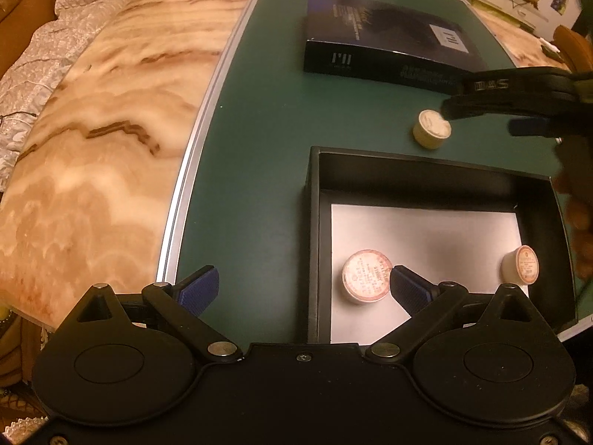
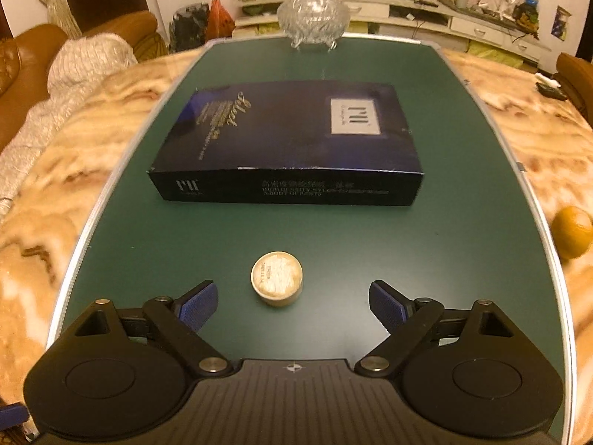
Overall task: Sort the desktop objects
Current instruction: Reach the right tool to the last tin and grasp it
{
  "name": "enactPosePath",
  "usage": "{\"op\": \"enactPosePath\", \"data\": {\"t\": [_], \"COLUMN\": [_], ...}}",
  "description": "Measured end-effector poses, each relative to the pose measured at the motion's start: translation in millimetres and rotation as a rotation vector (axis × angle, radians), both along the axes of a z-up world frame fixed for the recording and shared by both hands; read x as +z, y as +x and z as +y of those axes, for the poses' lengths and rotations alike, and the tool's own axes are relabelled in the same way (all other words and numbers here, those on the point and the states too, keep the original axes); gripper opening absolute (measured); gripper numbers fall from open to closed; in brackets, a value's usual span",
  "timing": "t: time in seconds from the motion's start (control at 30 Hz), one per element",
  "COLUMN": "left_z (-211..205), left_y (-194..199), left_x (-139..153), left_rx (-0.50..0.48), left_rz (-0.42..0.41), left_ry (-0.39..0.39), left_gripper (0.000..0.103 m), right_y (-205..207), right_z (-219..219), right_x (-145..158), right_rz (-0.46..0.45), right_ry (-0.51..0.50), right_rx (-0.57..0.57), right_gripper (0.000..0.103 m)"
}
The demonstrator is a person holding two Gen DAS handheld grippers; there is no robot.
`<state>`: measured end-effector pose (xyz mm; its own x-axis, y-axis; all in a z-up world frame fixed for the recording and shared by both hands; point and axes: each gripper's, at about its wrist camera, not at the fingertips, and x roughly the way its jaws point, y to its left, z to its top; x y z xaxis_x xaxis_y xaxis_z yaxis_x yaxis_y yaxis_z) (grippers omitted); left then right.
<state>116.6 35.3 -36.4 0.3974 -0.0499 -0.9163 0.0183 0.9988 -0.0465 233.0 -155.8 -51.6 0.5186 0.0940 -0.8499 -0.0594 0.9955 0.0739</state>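
A small round cream jar (image 2: 277, 283) stands on the green mat (image 2: 333, 237), between and just ahead of the open fingers of my right gripper (image 2: 292, 302). It also shows in the left wrist view (image 1: 431, 128), with the right gripper (image 1: 481, 111) beside it. An open black box (image 1: 426, 170) with a white floor holds two similar jars, one upright (image 1: 366, 282) and one on its side (image 1: 520, 269). My left gripper (image 1: 302, 289) is open and empty over the box's left wall.
A dark blue closed box (image 2: 289, 148) lies on the mat beyond the jar. A glass lidded bowl (image 2: 313, 18) stands at the mat's far edge. An orange (image 2: 572, 235) lies on the marble table (image 2: 537, 118) to the right. Sofa and cushions are at left.
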Motion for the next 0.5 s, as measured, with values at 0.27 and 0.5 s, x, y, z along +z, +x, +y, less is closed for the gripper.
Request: {"op": "enactPosePath", "data": {"t": [0.27, 0.5], "left_z": [1.2, -1.3], "left_y": [5.8, 7.5], "left_x": [-4.4, -7.0], "left_rx": [0.002, -0.007], "left_rz": [0.011, 0.018], "left_ry": [0.003, 0.0], "left_gripper": [0.1, 0.1], "right_y": [22.5, 35.3], "right_z": [7.3, 17.9], "right_x": [-26.6, -32.3], "right_rz": [0.054, 0.057], "right_ry": [0.012, -0.016], "right_rx": [0.004, 0.025], "right_gripper": [0.082, 0.074]}}
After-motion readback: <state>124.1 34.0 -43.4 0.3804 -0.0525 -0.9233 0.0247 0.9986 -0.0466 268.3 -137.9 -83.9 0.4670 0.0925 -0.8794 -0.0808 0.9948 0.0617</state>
